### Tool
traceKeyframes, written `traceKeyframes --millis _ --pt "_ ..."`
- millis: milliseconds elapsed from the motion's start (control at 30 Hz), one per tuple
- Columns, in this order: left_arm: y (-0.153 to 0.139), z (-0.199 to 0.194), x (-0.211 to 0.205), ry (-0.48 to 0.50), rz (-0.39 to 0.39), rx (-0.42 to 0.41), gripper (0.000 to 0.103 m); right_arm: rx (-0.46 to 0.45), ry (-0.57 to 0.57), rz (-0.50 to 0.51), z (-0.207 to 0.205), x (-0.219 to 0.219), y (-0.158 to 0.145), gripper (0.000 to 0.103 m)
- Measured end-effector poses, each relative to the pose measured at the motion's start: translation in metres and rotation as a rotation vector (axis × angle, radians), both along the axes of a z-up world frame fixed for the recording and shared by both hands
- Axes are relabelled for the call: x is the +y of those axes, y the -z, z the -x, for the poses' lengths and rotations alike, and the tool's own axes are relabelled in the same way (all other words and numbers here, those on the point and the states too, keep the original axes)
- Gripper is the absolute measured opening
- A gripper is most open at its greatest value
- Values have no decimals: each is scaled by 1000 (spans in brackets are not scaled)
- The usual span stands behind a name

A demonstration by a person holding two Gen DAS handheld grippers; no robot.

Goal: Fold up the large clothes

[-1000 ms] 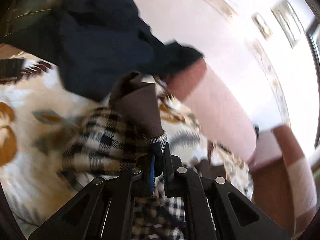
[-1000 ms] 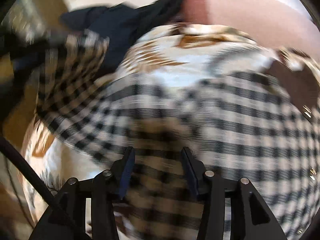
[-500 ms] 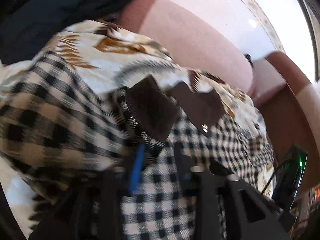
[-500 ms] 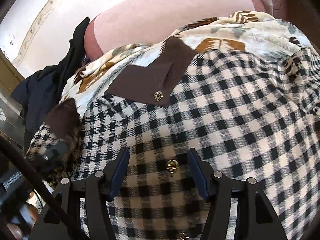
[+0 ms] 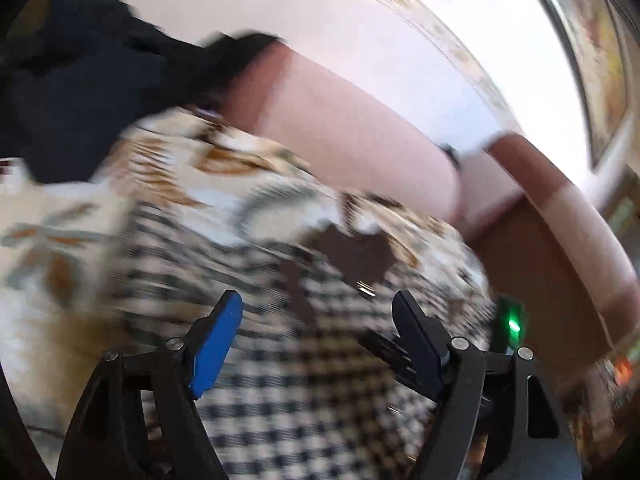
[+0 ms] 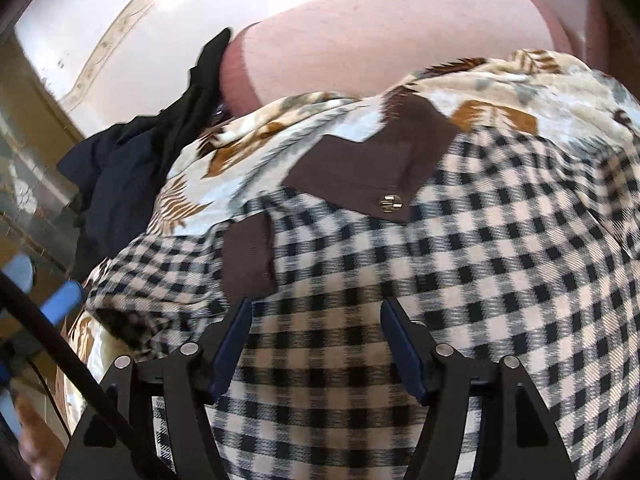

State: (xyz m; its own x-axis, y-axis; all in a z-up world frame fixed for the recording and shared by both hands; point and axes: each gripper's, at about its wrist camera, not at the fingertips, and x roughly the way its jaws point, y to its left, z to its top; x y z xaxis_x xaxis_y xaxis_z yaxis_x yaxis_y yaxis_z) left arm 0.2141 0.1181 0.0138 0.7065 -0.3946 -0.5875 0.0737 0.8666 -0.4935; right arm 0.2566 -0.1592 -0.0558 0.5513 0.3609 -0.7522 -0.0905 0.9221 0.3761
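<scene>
both tools, left tool [image 5: 316,316] and right tool [image 6: 316,324], gape wide, empty. the coat [image 6: 460,280] lies flat on the blanket [image 6: 500,92], collar [image 6: 372,164] at 12 o'clock, likely spread for folding.

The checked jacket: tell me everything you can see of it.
The checked jacket is a thick woven garment in black and cream checks. It has a brown collar with a small gold button and a brown cuff on a sleeve folded across the front. It lies spread on a leaf-patterned blanket over a pink sofa. The left gripper and right gripper both hover open above it, gripping nothing.
</scene>
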Motion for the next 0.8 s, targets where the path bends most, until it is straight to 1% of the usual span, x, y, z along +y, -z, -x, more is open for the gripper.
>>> traceKeyframes --millis 67,133,200,267,300,367,400,433,467,500,533,567,633,700,800 --pt "7 -2 25 -107 -43 30 77 10 -20 3 -4 12 2 76" --pt "16 -5 44 -181 -65 64 77 44 -19 -2 -15 22 11 76" --pt "23 -5 66 -243 -43 83 77 93 -1 -23 -29 27 23 76" --pt "28 -6 82 -275 -14 96 77 147 26 -73 -45 33 38 77" --pt "31 -7 88 -292 -2 101 77 153 36 -84 -51 37 42 77" --pt "34 -8 96 -320 7 107 77 136 42 -73 -59 50 40 77" --pt "35 -9 97 -330 6 109 77 141 23 -84 -64 58 39 66" --pt "37 -9 98 -340 5 112 77 146 8 -98 -67 65 38 53" --pt "38 -10 99 -348 4 116 77 156 -11 -115 -70 71 37 18" --pt "40 -12 98 -354 1 121 77 175 -34 -131 -73 77 37 6" --pt "42 -13 97 -357 -2 124 77 180 -49 -145 -74 79 34 6" --pt "43 -14 95 -358 -7 128 77 166 -46 -137 -71 78 29 6" --pt "45 -15 90 -354 -17 133 77 118 -38 -84 -66 68 14 6" --pt "47 -17 80 -333 -32 138 77 99 -25 -53 -60 52 5 5" --pt "50 -21 63 -299 -67 146 77 70 24 16 -49 12 -7 5"
